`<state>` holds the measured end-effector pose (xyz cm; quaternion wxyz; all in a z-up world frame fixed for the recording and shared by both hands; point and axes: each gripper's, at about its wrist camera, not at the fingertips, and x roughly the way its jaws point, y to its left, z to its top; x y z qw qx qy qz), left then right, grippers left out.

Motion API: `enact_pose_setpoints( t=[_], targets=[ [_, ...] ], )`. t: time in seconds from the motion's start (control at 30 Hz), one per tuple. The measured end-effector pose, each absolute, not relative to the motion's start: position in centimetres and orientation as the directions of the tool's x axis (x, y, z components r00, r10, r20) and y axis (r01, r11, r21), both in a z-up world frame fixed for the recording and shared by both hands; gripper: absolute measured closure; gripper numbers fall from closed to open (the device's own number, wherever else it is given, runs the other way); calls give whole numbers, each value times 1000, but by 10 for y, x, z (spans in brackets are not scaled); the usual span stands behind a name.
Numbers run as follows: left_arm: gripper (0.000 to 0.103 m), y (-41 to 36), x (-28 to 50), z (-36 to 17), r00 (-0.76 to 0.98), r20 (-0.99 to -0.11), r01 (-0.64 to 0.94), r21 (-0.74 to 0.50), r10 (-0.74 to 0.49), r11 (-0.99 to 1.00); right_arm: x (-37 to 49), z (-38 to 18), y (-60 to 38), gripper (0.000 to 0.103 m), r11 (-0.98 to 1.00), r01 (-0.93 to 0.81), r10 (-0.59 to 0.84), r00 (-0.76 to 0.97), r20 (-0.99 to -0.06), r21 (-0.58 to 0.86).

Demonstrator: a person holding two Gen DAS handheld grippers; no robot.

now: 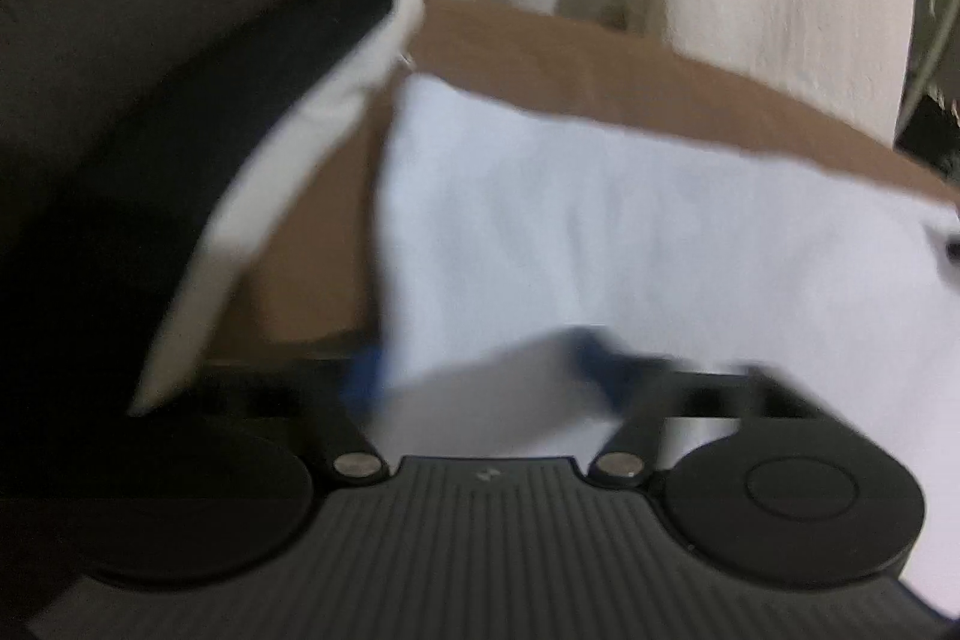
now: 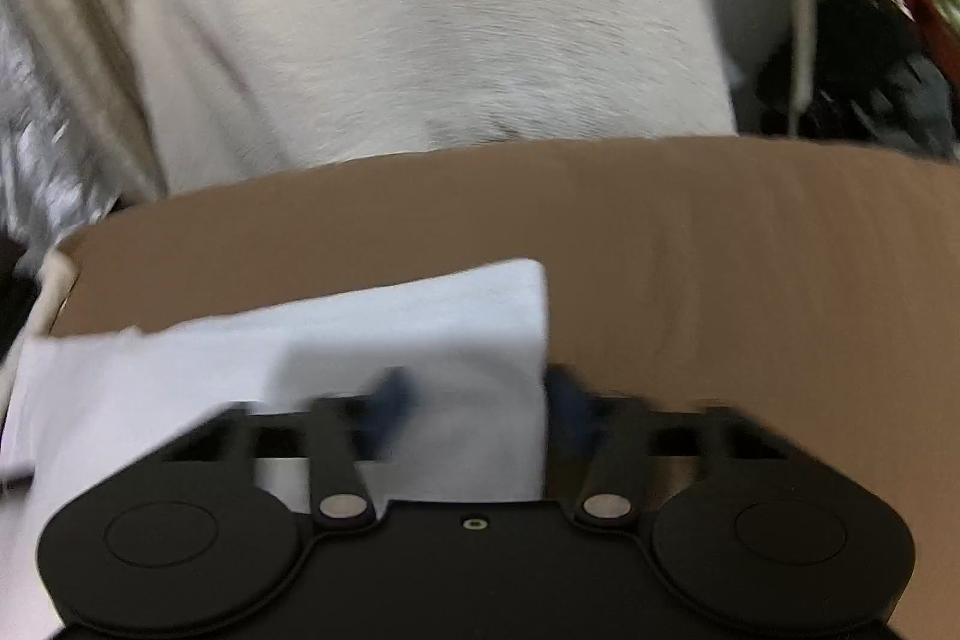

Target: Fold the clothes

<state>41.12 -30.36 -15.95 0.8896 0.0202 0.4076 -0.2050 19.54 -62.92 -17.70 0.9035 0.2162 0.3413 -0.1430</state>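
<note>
Looking blurry, but your left gripper [image 1: 480, 370] and right gripper [image 2: 474, 406] both pinch the white cloth [image 1: 630, 232] over the brown table [image 2: 720, 250].

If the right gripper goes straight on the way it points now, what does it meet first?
The white cloth: it already lies between the fingers of the right gripper. Past its far edge comes the brown surface, then probably the cream fabric behind it, though blur makes depth uncertain.

My matt black plastic left gripper [image 1: 480, 376]; soft white cloth garment [image 1: 600, 232]; smooth matt brown tabletop [image 2: 720, 250].
</note>
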Motion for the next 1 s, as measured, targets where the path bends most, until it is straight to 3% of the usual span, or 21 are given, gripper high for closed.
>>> enact_pose_setpoints(
  t=[0.03, 0.13, 0.27, 0.37, 0.47, 0.57, 0.63, 0.7, 0.87, 0.97, 1.0],
  targets=[
    [98, -299, 415, -157, 588, -734, 356, -144, -341, 924, 194, -175, -626, 99, 879, 395, -118, 723, -681, 267],
    [99, -291, 413, -145, 596, -728, 268, -216, -338, 939, 191, -166, -616, 99, 894, 407, -174, 698, -694, 185],
    [99, -309, 368, -109, 678, -660, 393, -47, -324, 918, 171, -141, -594, 99, 903, 370, -145, 740, -657, 218],
    [99, -296, 330, -82, 674, -620, 442, -97, -401, 892, 146, -113, -571, 99, 919, 309, -100, 782, -616, 243],
    [99, -269, 284, -58, 697, -554, 464, -136, -455, 875, 107, -86, -539, 99, 950, 268, -118, 787, -606, 162],
    [99, -238, 212, -40, 796, -408, 483, -16, -447, 875, 52, -59, -514, 99, 963, 230, -110, 808, -579, 138],
    [99, -217, 162, -38, 842, -378, 434, 49, -386, 899, 10, -46, -496, 99, 977, 190, -103, 827, -553, 102],
    [99, -193, 124, -39, 836, -411, 398, -2, -364, 917, -29, -41, -478, 99, 985, 165, -117, 830, -545, 41],
    [98, -128, 45, -71, 749, -565, 218, -281, -345, 935, -135, -62, -445, 99, 982, 168, -95, 835, -543, 87],
    [98, -107, 51, -114, 607, -722, 26, -399, -332, 917, -178, -97, -423, 99, 981, 173, -86, 802, -592, 92],
    [98, -105, 52, -120, 594, -735, 14, -399, -329, 917, -179, -106, -418, 99, 981, 179, -95, 771, -630, 71]
  ],
)
